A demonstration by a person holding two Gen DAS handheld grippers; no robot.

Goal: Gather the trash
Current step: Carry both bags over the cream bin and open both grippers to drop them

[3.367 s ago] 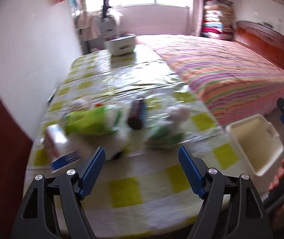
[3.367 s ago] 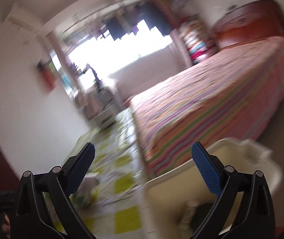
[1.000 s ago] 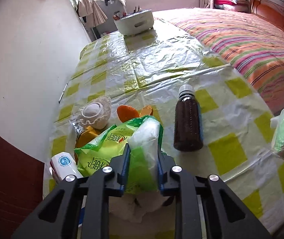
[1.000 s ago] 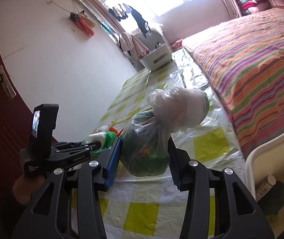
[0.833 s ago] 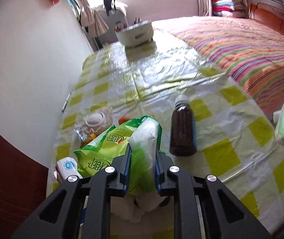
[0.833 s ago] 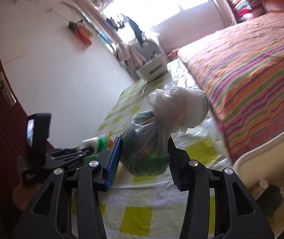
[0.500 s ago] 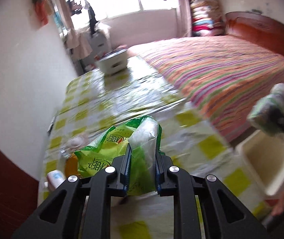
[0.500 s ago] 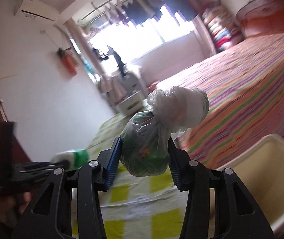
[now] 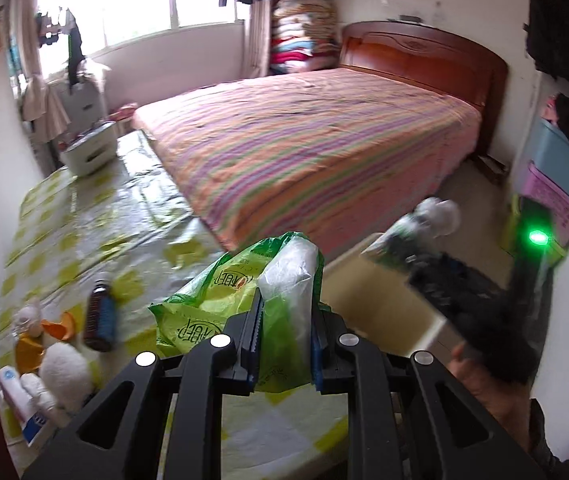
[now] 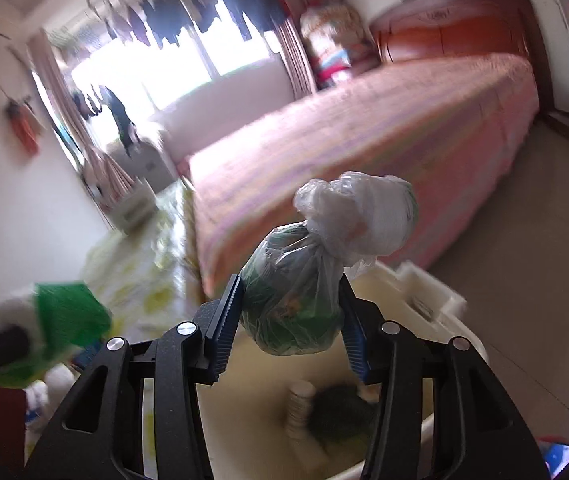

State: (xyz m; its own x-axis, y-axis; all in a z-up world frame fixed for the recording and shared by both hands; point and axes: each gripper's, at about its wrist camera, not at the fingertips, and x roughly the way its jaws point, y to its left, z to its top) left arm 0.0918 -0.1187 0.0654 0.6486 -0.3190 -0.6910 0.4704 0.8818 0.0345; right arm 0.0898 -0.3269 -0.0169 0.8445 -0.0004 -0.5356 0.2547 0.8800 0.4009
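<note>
cream bin (image 10: 436,292) directly below right tool (image 10: 290,330), which grips knotted bag (image 10: 296,308); left tool (image 9: 284,344), clamping green bag (image 9: 220,300), has bin (image 9: 380,292) at 2 o'clock.

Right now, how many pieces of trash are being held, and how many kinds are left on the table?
Plastic bags held: 2, the green bag and the knotted clear bag
Brown bottles: 1
Orange peel pieces: 2
White crumpled wads: 1
White tubes: 1
Total: 7
</note>
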